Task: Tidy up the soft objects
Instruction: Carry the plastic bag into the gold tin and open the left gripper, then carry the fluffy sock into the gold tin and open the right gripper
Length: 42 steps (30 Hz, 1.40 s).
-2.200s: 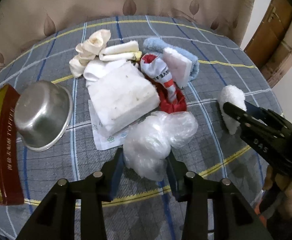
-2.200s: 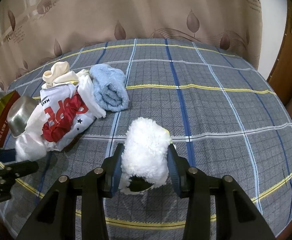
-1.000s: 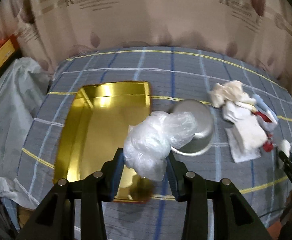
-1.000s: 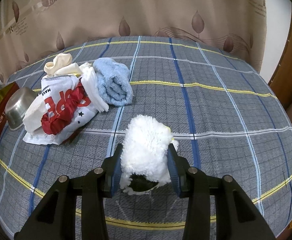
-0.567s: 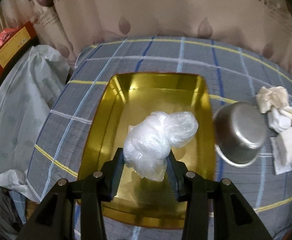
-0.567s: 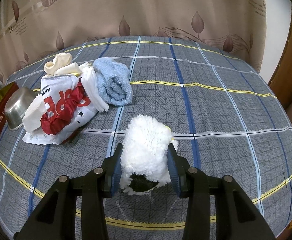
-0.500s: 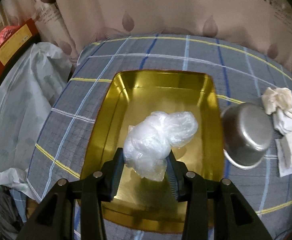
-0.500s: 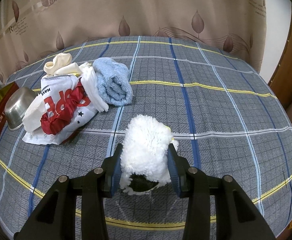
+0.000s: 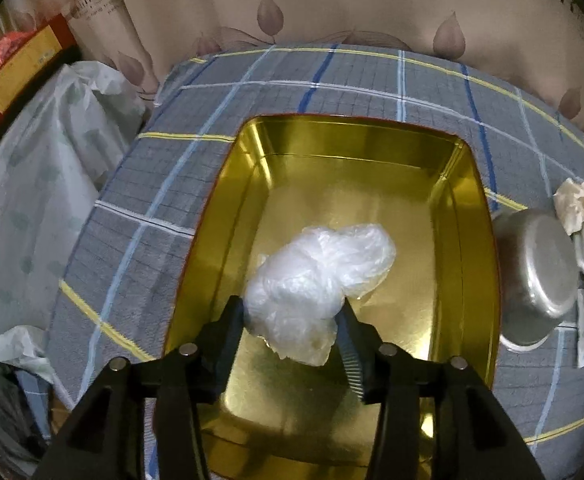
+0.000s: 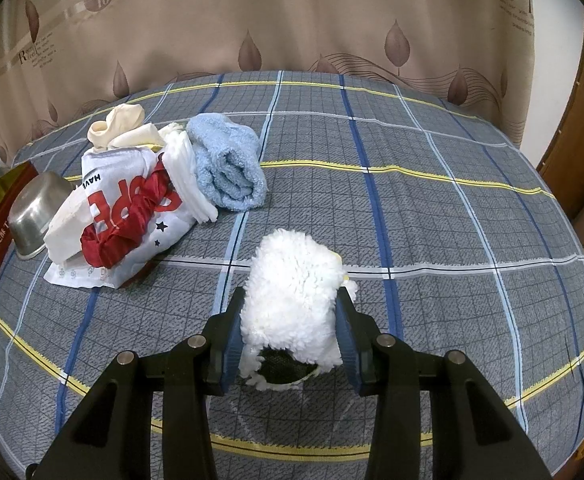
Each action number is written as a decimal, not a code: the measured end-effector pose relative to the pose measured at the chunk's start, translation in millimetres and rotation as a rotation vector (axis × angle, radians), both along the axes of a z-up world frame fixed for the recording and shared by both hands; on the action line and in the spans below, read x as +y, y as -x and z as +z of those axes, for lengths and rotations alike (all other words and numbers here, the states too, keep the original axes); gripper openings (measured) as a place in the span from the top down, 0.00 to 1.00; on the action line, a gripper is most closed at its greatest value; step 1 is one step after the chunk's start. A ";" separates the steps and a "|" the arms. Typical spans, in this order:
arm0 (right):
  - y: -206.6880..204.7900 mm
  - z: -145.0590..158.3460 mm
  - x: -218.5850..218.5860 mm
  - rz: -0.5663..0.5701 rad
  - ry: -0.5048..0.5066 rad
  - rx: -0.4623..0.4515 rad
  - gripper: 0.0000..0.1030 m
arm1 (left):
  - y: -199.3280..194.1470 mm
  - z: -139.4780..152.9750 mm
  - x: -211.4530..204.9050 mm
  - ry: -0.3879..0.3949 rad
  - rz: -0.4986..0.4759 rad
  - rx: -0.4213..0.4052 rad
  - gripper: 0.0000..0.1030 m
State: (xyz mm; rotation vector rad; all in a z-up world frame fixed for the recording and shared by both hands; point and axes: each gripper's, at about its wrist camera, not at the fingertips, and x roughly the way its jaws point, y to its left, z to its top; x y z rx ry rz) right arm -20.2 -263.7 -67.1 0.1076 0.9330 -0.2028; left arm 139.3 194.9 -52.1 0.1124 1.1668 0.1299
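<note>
A crumpled clear plastic bag (image 9: 319,276) sits between the fingers of my left gripper (image 9: 293,312), low over the floor of an open gold tin (image 9: 463,240). The jaws are opening, and the pads still touch the bag's sides. My right gripper (image 10: 290,308) is shut on a fluffy white cloth roll (image 10: 292,280) that rests on the plaid bedspread. Further left lies a pile: a rolled blue towel (image 10: 228,168), a red-and-white cloth (image 10: 128,204), a white folded pad and a cream cloth (image 10: 120,124).
A steel bowl (image 9: 535,272) lies tipped beside the tin's right wall, between tin and pile. Plastic-covered clutter (image 9: 32,200) fills the floor left of the bed. A curtain (image 10: 292,20) hangs behind. A wooden door (image 10: 579,152) stands at far right.
My left gripper carried the bag from beside the bowl to over the tin and sank into it, and its jaws have widened. The right gripper and white roll have not moved.
</note>
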 end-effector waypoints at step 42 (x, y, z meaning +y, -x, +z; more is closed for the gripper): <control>9.2 29.2 35.1 0.039 0.086 0.020 0.77 | 75.1 46.4 27.2 0.079 0.024 -0.255 0.47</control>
